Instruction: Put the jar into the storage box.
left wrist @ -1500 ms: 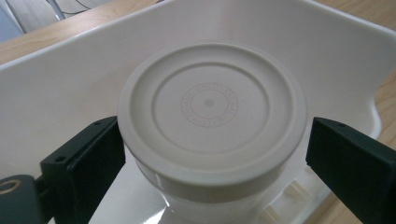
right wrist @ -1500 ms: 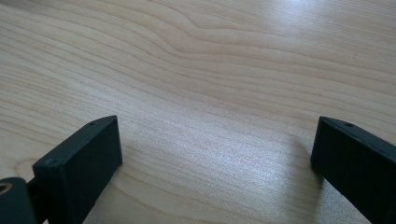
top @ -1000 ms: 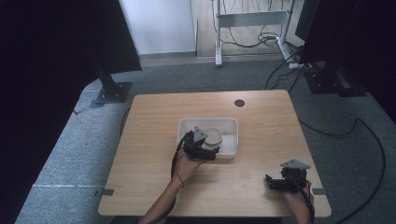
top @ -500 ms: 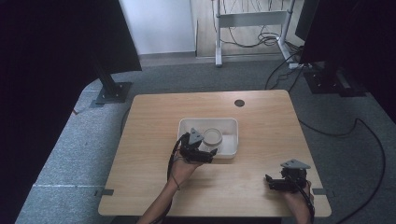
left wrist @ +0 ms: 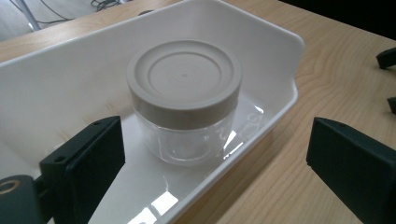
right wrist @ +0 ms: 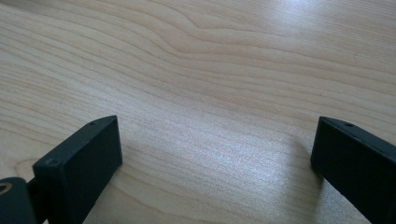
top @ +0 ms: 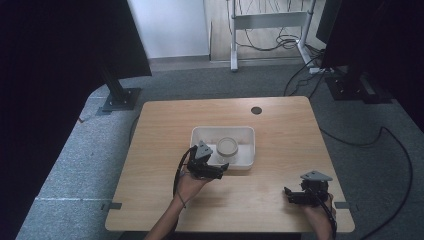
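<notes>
One lidded jar [left wrist: 184, 100] sits in one white tray [left wrist: 280, 51]; both grippers' jaws apart, seemingly empty.

My left gripper [left wrist: 215, 172] has its jaws spread wider than the lidded jar [left wrist: 184, 100], but the white tray [left wrist: 280, 51] wall crosses between them. My right gripper [right wrist: 215, 163] faces bare tabletop [right wrist: 210, 70], nothing blocking.

The left gripper [top: 220, 168] is held forward on an outstretched forearm, its jaws spread wide. The right gripper [top: 289, 195] is kept low and pointed leftward, its jaws likewise parted.
</notes>
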### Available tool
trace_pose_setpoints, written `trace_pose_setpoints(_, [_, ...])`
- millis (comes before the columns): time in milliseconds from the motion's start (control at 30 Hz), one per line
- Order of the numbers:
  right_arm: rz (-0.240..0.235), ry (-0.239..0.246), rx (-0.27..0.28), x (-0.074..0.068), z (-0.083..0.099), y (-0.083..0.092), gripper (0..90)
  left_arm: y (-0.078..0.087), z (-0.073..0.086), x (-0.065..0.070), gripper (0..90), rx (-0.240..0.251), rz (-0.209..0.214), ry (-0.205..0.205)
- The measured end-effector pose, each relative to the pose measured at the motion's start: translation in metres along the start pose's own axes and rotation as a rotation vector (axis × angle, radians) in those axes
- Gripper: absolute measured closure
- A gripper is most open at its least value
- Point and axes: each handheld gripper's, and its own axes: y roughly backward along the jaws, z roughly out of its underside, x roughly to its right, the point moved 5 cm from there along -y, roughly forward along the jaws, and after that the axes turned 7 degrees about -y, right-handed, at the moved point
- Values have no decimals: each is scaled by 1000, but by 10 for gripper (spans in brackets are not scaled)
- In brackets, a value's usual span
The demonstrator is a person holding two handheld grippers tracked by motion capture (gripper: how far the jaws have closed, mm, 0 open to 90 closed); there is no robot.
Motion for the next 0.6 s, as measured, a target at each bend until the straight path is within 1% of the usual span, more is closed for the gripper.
trace_pose_setpoints(133, [0, 0, 0, 0, 0, 0, 14, 4, 2, 2, 42, 0, 4, -23])
trace_pose_setpoints(467, [-1, 1, 1, 0, 0, 0, 16, 14, 9, 2, 43, 2, 15, -18])
trace_pose_setpoints(600, [-1, 2, 1, 0, 0, 0, 17, 19, 13, 1, 43, 3, 13, -15])
